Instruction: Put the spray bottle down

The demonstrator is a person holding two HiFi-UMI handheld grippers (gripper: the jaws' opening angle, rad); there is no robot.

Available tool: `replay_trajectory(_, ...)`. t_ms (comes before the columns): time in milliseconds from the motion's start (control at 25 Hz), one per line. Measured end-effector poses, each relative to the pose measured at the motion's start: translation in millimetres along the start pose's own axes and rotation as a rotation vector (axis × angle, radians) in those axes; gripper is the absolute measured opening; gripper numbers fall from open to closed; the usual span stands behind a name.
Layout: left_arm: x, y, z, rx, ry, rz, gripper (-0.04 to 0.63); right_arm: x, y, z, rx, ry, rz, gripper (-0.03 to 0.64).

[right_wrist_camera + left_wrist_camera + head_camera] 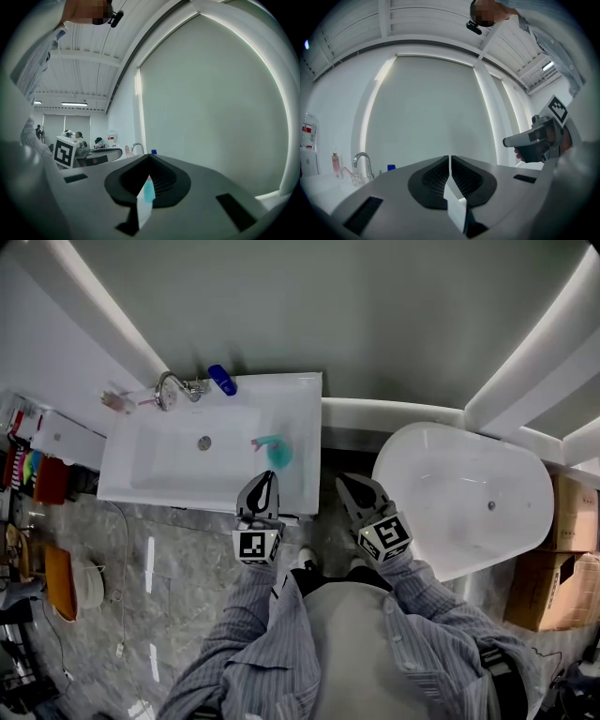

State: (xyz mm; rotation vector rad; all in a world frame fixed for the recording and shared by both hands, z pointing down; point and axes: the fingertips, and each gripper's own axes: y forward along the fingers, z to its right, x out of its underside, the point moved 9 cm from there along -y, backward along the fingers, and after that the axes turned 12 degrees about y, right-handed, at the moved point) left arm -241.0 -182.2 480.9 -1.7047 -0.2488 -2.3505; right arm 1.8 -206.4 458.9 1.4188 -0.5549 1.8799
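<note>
A teal spray bottle (275, 451) with a pink trigger rests on the right part of the white sink (150, 486), free of both grippers. My left gripper (265, 486) hangs just in front of it, over the sink's front edge. In the left gripper view its jaws (450, 160) are pressed together with nothing between them. My right gripper (352, 489) is to the right, past the sink's right end, also shut and empty (149, 157). Both grippers point level at the grey wall.
A chrome faucet (170, 388), a blue bottle (222, 380) and a small pink bottle (117, 401) stand at the back of the sink. A white bathtub (473, 498) stands to the right, with cardboard boxes (562, 563) beyond it. Clutter lies on the floor at left.
</note>
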Motion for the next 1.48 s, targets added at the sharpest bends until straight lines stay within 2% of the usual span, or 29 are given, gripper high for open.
replay_trajectory(520,-27.9,-14.8,6.4,0.010,0.012,0.019,0.002,-10.7,-2.6,-4.4,-0.009,-0.019,0.003,0.014)
replay_trajectory(880,-28.4,-15.7,3.8,-0.006,0.002,0.025,0.002,-10.1,-4.1,-4.8,-0.013,-0.017,0.004,0.015)
replay_trajectory(1480,-19.9,-18.2,7.3,0.012,-0.011,0.013,0.002,-7.5,-7.0,-5.7,0.000,-0.020,0.004,0.015)
